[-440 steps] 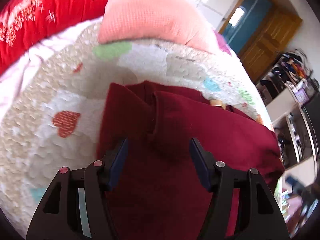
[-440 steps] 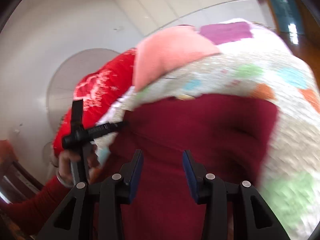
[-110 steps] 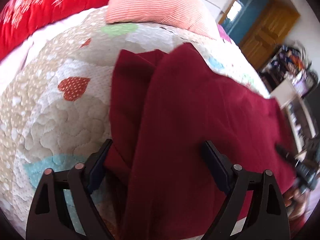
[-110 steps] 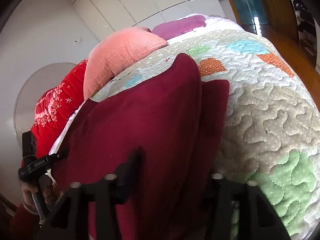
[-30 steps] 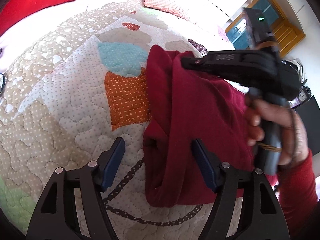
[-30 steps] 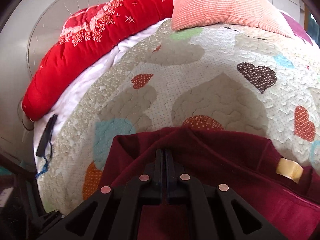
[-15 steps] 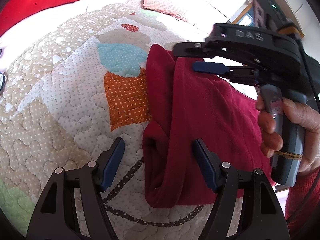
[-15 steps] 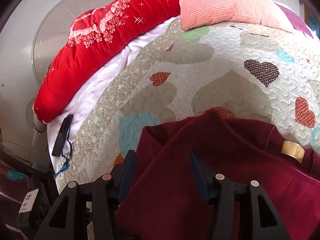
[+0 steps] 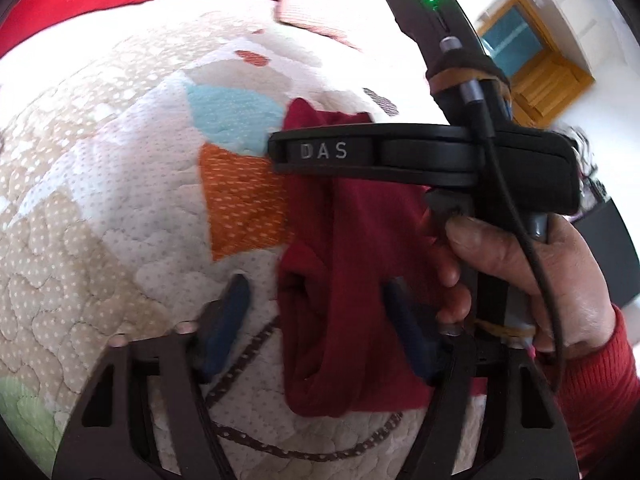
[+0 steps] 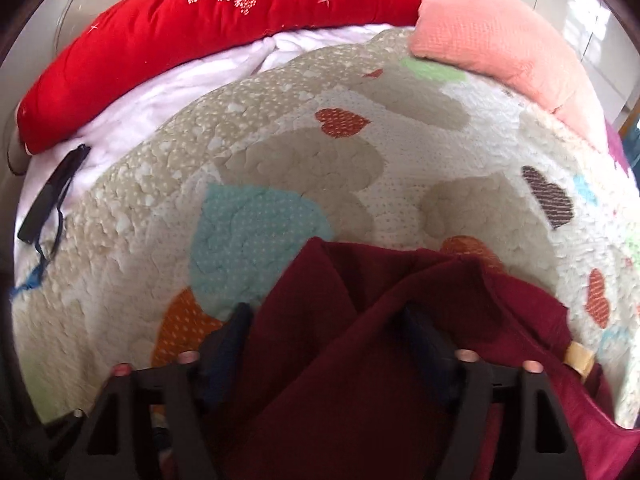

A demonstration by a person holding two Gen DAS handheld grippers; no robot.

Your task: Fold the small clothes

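- The dark red top [image 9: 352, 280] lies folded on the heart quilt [image 9: 120, 208].
- The left gripper [image 9: 316, 320] is closing around its near end, not pinching yet.
- The right gripper [image 10: 326, 340] is closing too, loose over the far corner.
- Next, I think both must pinch and fold again.

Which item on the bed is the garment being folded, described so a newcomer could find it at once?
Start at the quilt with coloured heart patches covering the bed. Near its front edge, beside an orange patch and a light blue one, lies a dark maroon garment, folded into a long strip. It is the only plain, unpatterned fabric there, darker than the bright red cushion behind.
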